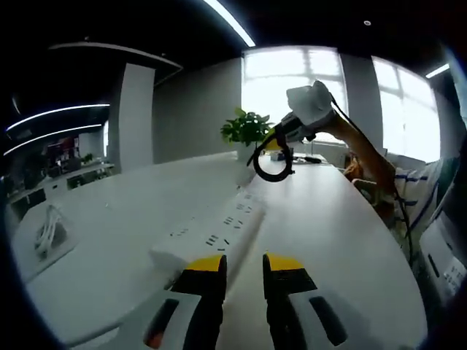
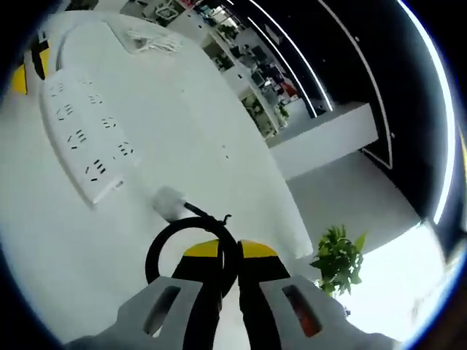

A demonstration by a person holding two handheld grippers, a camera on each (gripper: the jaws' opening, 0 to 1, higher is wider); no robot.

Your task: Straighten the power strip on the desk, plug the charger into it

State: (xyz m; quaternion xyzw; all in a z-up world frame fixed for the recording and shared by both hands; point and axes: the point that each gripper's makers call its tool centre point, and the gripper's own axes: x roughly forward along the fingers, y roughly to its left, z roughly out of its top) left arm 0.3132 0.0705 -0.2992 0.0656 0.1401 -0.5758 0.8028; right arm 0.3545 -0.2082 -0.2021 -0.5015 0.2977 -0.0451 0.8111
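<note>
A long white power strip (image 1: pixel 219 227) lies on the white desk (image 1: pixel 328 240), running away from my left gripper (image 1: pixel 244 266). That gripper stands narrowly open just short of the strip's near end, with nothing between its fingers. My right gripper (image 1: pixel 281 142) hovers above the strip's far end, shut on a black looped cable (image 1: pixel 271 168). In the right gripper view the right gripper (image 2: pixel 228 251) pinches the cable loop (image 2: pixel 162 244), and the white charger plug (image 2: pixel 169 201) hangs at the cable's end, close to one end of the power strip (image 2: pixel 84 135).
A coiled white cable on a small tray (image 1: pixel 47 232) lies at the desk's left side, the same cable (image 2: pixel 149 36) seen beyond the strip. A potted plant (image 1: pixel 246 130) stands at the desk's far end. A person's arm in a striped sleeve (image 1: pixel 412 189) holds the right gripper.
</note>
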